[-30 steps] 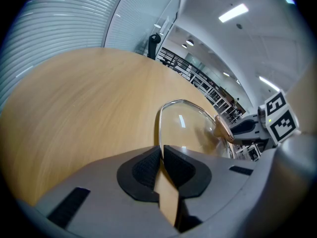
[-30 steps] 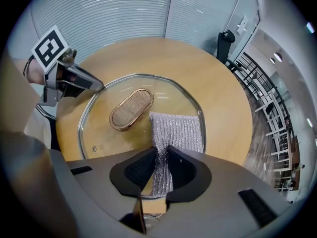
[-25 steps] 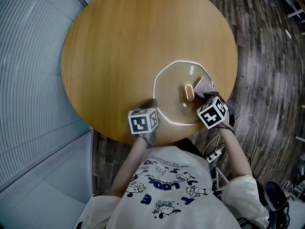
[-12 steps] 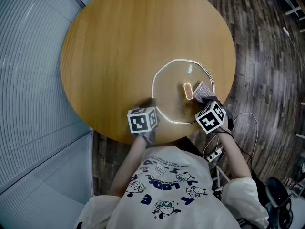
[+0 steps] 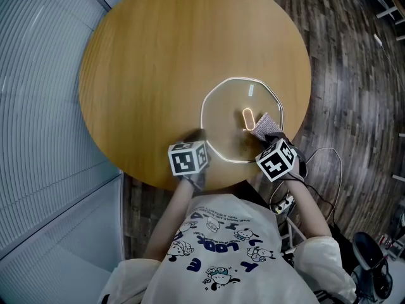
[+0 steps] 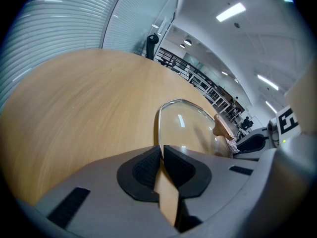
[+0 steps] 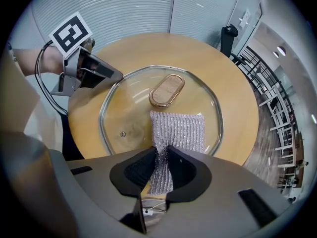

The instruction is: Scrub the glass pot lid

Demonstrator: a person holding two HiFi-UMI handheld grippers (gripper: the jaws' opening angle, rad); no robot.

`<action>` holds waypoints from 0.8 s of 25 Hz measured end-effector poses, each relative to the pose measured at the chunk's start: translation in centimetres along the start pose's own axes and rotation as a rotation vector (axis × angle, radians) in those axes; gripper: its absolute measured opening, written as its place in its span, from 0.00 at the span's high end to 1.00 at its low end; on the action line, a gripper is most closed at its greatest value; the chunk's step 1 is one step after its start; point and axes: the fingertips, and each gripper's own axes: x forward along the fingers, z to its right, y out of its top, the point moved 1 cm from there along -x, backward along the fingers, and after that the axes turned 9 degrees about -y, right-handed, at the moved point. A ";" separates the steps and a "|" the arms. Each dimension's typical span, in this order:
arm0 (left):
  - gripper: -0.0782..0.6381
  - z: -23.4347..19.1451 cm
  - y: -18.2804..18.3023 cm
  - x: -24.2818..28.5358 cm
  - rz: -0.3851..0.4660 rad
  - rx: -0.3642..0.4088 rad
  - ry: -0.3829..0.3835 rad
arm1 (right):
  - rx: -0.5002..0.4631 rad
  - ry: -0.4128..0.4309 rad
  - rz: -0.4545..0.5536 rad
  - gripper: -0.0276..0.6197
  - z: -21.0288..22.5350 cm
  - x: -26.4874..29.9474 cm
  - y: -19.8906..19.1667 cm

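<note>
1. One glass pot lid [image 5: 224,128] lies flat on one round wooden table [image 5: 158,56]. It sits at the table edge nearest the person.
2. One oval wooden knob [image 5: 247,117] stands at the centre of the lid. One small vent fitting [image 7: 122,133] sits in the glass between the knob and the lid's near rim.
3. Two grippers are in use, one at each near corner of the lid.
4. The left gripper [image 6: 161,155] meets the lid at its near-left side. Its jaws are clenched on the lid's metal rim, which runs in between the two black pads.
5. The right gripper [image 7: 161,165] is at the near-right side of the lid. Its jaws are clenched on one silver-grey knitted scrubbing pad [image 7: 177,132].
6. The scrubbing pad lies spread on the glass inside the lid's rim. Its far edge is just beside the knob.
7. Two marker cubes show in the head view. The left cube [image 5: 188,159] is just outside the lid's near-left rim. The right cube [image 5: 276,158] is over the lid's near-right rim.
</note>
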 end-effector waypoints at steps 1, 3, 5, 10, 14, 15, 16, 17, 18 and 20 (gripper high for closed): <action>0.85 0.0 0.0 -0.1 0.001 0.000 0.000 | 0.003 0.003 -0.001 0.84 -0.3 -0.1 0.0; 0.85 -0.1 0.0 -0.2 0.001 0.000 -0.001 | 0.007 0.007 -0.004 0.84 -0.8 -0.3 0.0; 0.85 -0.3 0.0 -0.3 0.001 0.001 -0.004 | 0.014 0.014 -0.010 0.84 -1.3 -0.3 0.0; 0.85 -0.2 0.0 0.2 -0.004 0.004 -0.008 | 0.054 0.048 -0.021 0.84 -2.0 -0.3 -0.2; 0.85 0.0 0.0 -0.1 -0.003 0.005 -0.008 | 0.071 0.063 -0.022 0.84 -2.8 -0.8 -0.2; 0.85 0.0 -0.1 -0.1 -0.002 0.006 -0.008 | 0.073 0.065 -0.021 0.84 -3.0 -0.9 -0.3; 0.85 0.1 -0.1 -0.1 -0.001 0.007 -0.007 | 0.077 0.070 -0.019 0.84 -3.1 -0.9 -0.3; 0.85 0.1 -0.2 0.0 -0.001 0.008 -0.007 | 0.083 0.078 -0.019 0.84 -3.4 -0.9 -0.4; 0.85 0.1 -0.2 0.0 -0.001 0.009 -0.007 | 0.091 0.088 -0.017 0.84 -3.6 -0.9 -0.4; 0.85 -0.2 -0.2 0.1 -0.001 0.010 -0.007 | 0.111 0.105 -0.015 0.84 -4.1 -0.8 -0.2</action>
